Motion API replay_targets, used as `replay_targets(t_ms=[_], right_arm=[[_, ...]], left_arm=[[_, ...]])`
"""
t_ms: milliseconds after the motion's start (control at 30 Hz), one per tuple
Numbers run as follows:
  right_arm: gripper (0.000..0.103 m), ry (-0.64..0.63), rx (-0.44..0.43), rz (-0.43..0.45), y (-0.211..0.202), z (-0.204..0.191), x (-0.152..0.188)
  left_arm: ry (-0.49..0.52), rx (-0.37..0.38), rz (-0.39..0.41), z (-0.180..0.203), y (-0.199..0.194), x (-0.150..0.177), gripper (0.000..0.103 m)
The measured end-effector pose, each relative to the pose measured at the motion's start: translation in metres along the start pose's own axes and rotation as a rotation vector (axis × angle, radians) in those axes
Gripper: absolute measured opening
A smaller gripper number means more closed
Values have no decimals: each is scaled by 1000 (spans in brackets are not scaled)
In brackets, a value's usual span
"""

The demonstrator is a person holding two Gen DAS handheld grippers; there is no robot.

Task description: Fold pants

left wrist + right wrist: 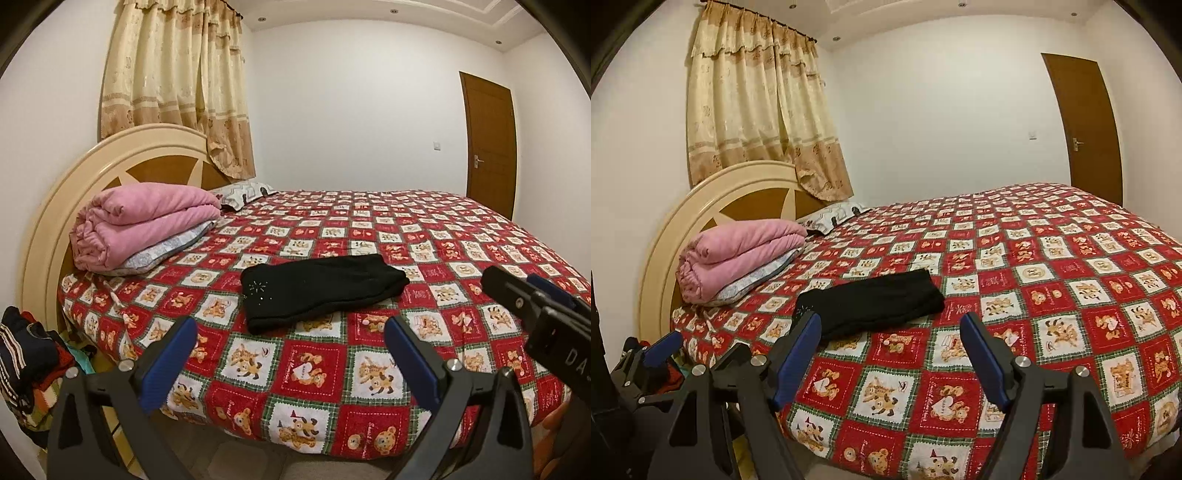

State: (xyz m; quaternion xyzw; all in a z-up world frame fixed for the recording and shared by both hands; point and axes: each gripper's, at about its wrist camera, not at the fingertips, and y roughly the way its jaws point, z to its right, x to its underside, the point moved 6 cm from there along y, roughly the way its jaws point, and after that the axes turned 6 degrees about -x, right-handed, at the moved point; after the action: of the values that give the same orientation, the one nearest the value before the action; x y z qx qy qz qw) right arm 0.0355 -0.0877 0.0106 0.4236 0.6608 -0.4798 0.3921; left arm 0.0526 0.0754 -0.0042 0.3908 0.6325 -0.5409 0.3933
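The black pants [321, 291] lie folded into a compact rectangle on the red patterned bedspread [314, 369], near the bed's front edge. My left gripper [291, 354] hovers in front of them, jaws wide apart with nothing between the blue pads. In the right wrist view the pants [871, 306] lie just beyond my right gripper [890, 354], which is also open and empty, over the bedspread [1034, 295]. Neither gripper touches the pants. The right gripper [517, 286] shows at the right edge of the left wrist view. One blue pad [663, 349] of the left gripper shows low left.
A folded pink blanket [144, 225] on a pillow sits by the round headboard [74, 192]. A heap of clothes [29, 365] lies off the bed's left side. Curtains [173, 81] hang behind, with a brown door [491, 144] at far right.
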Motion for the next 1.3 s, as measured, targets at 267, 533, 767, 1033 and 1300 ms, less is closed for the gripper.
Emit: replay_targets(t_ms=[267, 533, 767, 1033, 1300], right_arm=[[80, -17, -10, -2, -1, -7, 2], [80, -13, -9, 1, -1, -5, 2], [80, -15, -9, -6, -1, -6, 3], [80, -13, -10, -7, -1, -6, 4], [80, -14, -11, -6, -1, -5, 3]], left_arm=[[-8, -25, 40, -3, -8, -4, 103], [-3, -30, 49, -2, -11, -5, 103], [0, -32, 44, -2, -11, -6, 103], [-7, -32, 39, -5, -10, -6, 103], [-6, -38, 43, -5, -10, -6, 103]])
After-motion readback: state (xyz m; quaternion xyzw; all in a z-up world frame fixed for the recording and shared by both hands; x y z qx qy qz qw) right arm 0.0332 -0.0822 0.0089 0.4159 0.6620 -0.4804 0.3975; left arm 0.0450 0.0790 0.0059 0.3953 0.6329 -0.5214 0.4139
